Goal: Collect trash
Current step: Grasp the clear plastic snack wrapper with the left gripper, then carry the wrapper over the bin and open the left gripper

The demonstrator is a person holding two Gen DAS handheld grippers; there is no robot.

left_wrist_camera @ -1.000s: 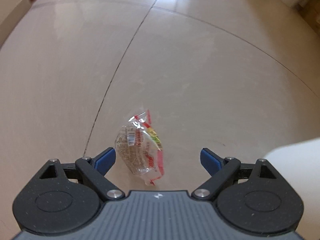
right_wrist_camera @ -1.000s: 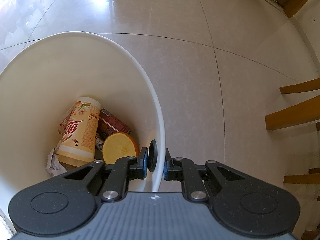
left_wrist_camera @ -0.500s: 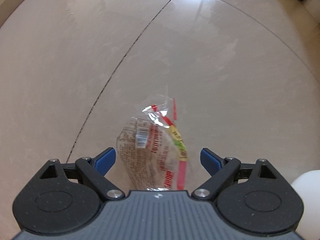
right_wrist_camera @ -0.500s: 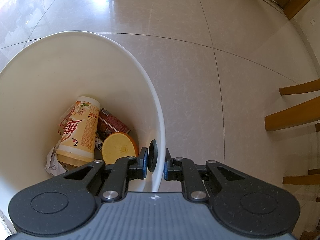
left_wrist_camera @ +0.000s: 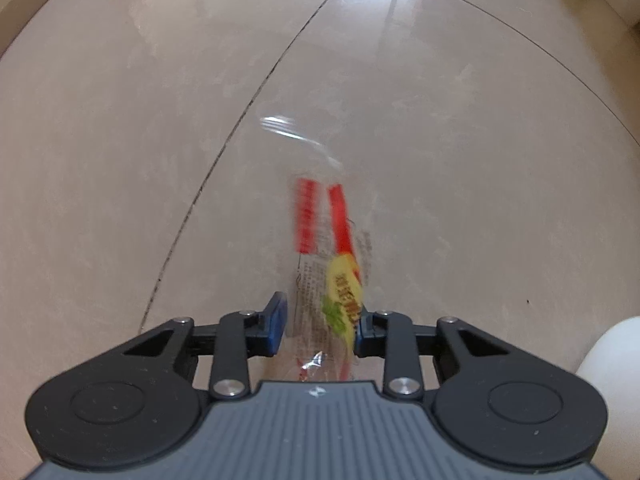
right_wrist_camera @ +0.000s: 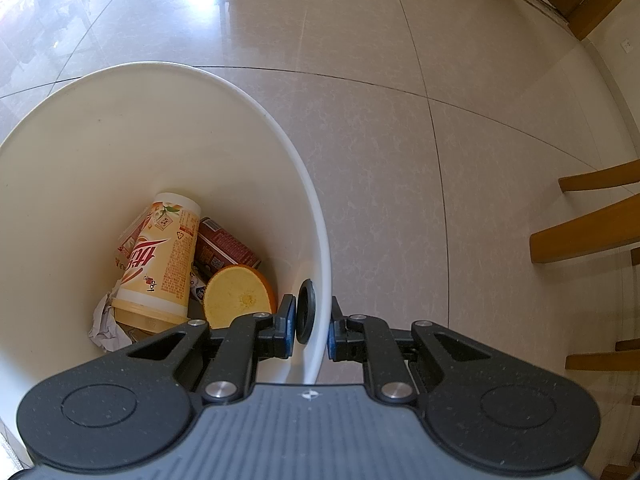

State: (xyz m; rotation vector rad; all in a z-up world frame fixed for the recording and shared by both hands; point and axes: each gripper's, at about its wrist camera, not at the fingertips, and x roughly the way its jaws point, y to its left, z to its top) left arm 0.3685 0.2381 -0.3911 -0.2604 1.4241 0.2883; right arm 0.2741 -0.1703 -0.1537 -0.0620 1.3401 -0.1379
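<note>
A clear plastic wrapper [left_wrist_camera: 326, 276], crinkled and thin, printed with red stripes, small dark text and a yellow-green oval label, is seen between the blue pads of the left gripper [left_wrist_camera: 320, 326]. Its far end is blurred, with a glossy streak of light across the film. The pads are drawn in close on either side of the wrapper; the right pad touches the label, while a narrow gap seems to remain at the left pad, so a firm pinch cannot be confirmed. Beneath it lies a floor [left_wrist_camera: 460, 160] of large, polished beige tiles, divided by dark grout lines.

The right gripper [right_wrist_camera: 311, 330] is pressed together on the rim of a round white plastic bin [right_wrist_camera: 200, 128], with a black grommet in the smooth wall beside the inner pad. Inside the bin are gathered a tall cream-and-orange printed cup [right_wrist_camera: 160, 256] lying tilted, a dark red can [right_wrist_camera: 224, 244] touching it, a halved orange [right_wrist_camera: 240, 296] with its cut face up, and crumpled white paper [right_wrist_camera: 104, 326]. Wooden chair legs [right_wrist_camera: 584, 236] are seen at the right.
</note>
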